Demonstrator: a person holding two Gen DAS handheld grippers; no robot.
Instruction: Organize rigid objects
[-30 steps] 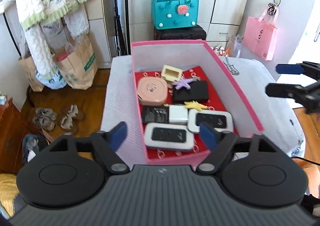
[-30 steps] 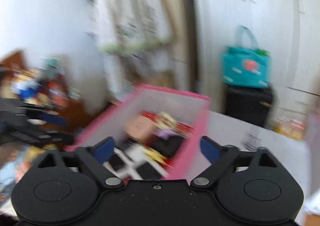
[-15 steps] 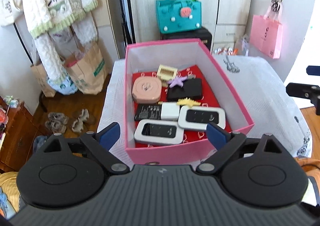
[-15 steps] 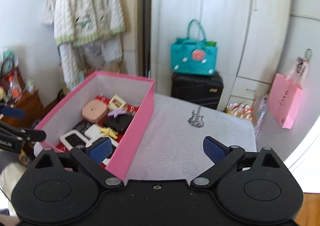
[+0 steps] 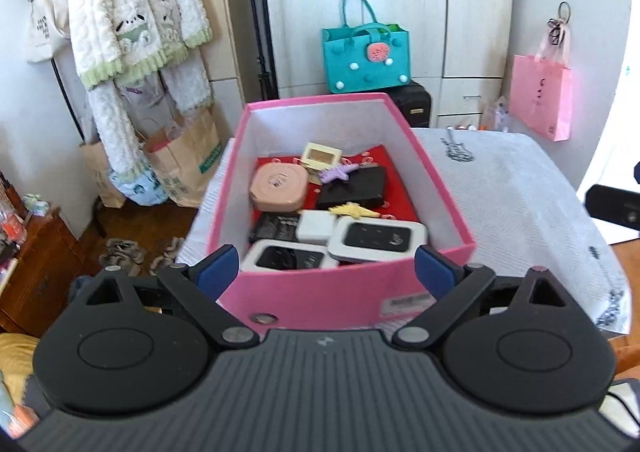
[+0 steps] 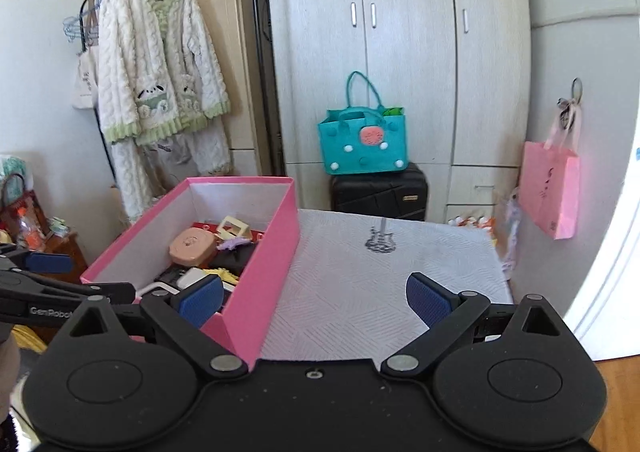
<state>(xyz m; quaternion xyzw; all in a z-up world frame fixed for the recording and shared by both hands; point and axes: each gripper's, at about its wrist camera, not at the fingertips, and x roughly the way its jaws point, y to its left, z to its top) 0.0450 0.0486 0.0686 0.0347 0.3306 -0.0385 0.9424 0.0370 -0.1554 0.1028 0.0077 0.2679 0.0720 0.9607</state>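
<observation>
Both grippers have drawn back from the pink box (image 5: 348,296), whose near wall now fills more of the left wrist view. Left gripper (image 5: 326,266) has just been opening its jaws; they stand wide and released with nothing pressed between them, the box straight ahead at twelve o'clock. Right gripper (image 6: 314,298) is likewise released and empty, over the white-covered bench (image 6: 360,292), the box at its ten o'clock. Inside lie two white routers (image 5: 376,238), a peach case (image 5: 278,187) and a black wallet (image 5: 356,189).
</observation>
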